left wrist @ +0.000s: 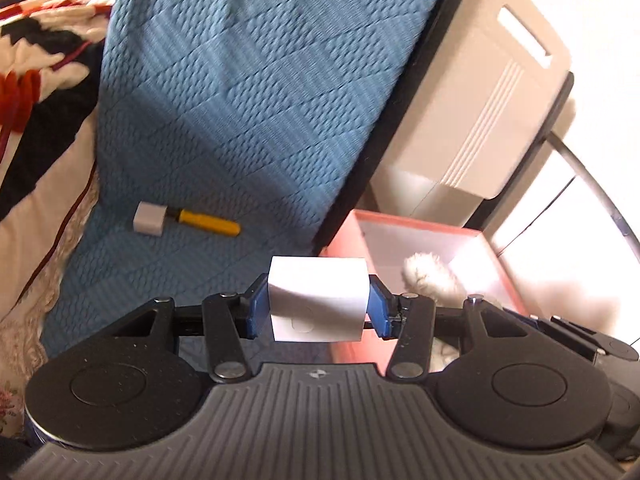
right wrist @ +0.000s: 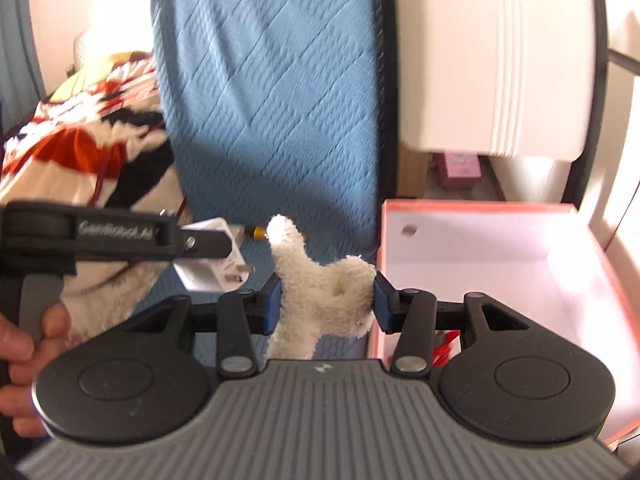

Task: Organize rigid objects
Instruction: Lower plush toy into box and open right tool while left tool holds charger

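While the blue quilted cover (left wrist: 240, 92) fills the upper middle of both views, its right edge is bordered by a dark strip, and beyond that strip a pink-rimmed box (right wrist: 472, 209) is seen open at the right of the right wrist view, its white interior largely bare. In the left wrist view the left gripper (left wrist: 318, 306) is clenched on a white plug adapter (left wrist: 318, 300), which is pressed between the blue pads at lower centre, above the box's near corner. In the right wrist view the right gripper (right wrist: 324, 306) is seen grasping a cream plush toy (right wrist: 320, 292), held over the cover just left of the box's rim. A yellow-handled tool (left wrist: 210, 222) is left lying flat on the cover at centre left of the left wrist view, with a small grey block (left wrist: 150, 219) at its left end; whether the two are joined cannot be told. Open cover is left around them on every side. A patterned red, black and cream blanket (left wrist: 36, 60) is bunched at the upper left of both views. A pale plastic cabinet (left wrist: 488, 108) is seen at the upper right, behind the box. A hand (right wrist: 24, 356) is seen at the lower left edge of the right wrist view, wrapped around the left tool's grip.
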A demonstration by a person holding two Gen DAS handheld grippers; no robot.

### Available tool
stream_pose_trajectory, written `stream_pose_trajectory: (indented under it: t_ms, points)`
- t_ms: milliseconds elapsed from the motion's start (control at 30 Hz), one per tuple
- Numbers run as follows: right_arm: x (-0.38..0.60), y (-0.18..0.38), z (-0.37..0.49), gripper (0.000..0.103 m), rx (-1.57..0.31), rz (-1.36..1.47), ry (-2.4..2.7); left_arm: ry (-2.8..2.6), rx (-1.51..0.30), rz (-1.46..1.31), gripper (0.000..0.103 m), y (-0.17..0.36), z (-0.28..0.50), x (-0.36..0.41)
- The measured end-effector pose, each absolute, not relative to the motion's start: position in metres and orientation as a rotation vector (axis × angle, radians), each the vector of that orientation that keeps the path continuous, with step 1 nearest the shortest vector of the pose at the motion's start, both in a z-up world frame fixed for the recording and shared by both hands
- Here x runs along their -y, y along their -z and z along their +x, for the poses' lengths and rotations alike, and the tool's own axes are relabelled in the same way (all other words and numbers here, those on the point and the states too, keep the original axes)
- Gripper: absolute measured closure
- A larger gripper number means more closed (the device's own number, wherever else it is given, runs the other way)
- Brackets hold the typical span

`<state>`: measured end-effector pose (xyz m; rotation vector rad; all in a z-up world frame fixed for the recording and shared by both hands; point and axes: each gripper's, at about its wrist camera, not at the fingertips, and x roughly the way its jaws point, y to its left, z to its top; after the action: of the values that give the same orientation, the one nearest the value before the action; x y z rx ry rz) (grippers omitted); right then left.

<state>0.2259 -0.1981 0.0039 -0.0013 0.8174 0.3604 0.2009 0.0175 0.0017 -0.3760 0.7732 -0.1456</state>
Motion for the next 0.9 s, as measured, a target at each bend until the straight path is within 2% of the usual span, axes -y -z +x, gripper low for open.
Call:
stream_pose_trajectory:
  t_ms: [433, 667, 900]
  points:
    - [0.242, -0.054, 0.237, 0.054, -0.709, 0.009, -0.311, 0.247, -0.685, -0.341, 0.047, -0.041, 0.200, 0.029]
    - [0.270, -0.047, 0.233, 0.054, -0.700, 0.011, -0.261, 0.296, -0.697, -0.340, 0.047, -0.036, 0.204, 0.066]
    - [0.307, -0.007, 0.224, 0.054, -0.773, 0.028, -0.179, 0.338, -0.779, -0.264, 0.047, -0.001, 0.217, 0.112]
